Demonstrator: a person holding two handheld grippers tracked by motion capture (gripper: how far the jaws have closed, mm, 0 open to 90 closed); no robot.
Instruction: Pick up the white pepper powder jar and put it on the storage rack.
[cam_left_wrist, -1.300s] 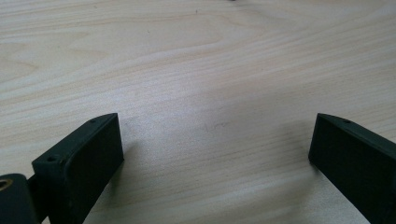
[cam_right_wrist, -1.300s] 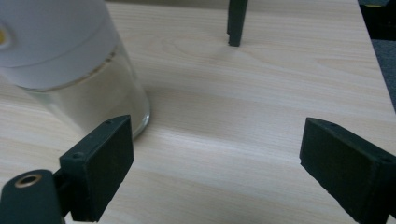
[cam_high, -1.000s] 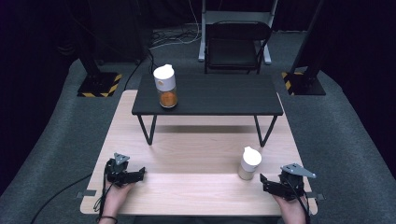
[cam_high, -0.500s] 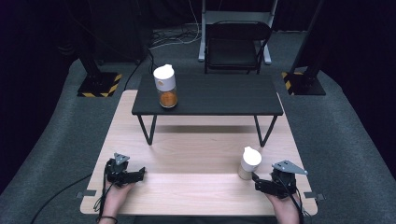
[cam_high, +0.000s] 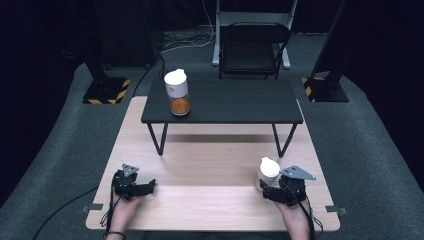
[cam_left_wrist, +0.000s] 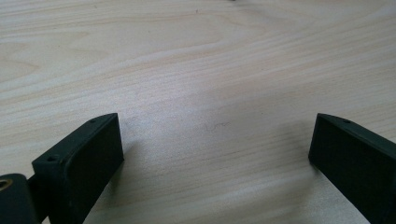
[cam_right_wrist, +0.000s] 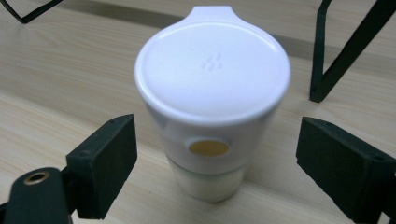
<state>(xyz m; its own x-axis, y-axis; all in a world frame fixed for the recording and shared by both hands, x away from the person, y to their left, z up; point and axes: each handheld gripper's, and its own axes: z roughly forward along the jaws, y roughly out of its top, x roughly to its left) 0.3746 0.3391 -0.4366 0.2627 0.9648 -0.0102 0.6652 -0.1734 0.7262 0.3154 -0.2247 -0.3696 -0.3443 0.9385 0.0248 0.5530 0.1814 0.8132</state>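
Closing in on white lidded plastic jar with pale contents (cam_right_wrist: 212, 107): right tongs (cam_right_wrist: 210, 158) straddling it, jaws just been narrowing, jar between them, gap visible each side, pads not touching. Seen from high view, jar (cam_high: 268, 171) upright on light wooden tabletop (cam_high: 210, 165), near right front edge, right tongs (cam_high: 275, 190) just behind it on person's side. Round gold dot on lid collar facing right gripper view. Left tongs (cam_left_wrist: 210, 154) spread wide, nothing between, resting low over bare wood; in high view at left front (cam_high: 142, 187). Second white-lidded jar with orange contents (cam_high: 177, 92) standing on black low metal-legged table (cam_high: 235, 100) further back, well apart from both tongs.
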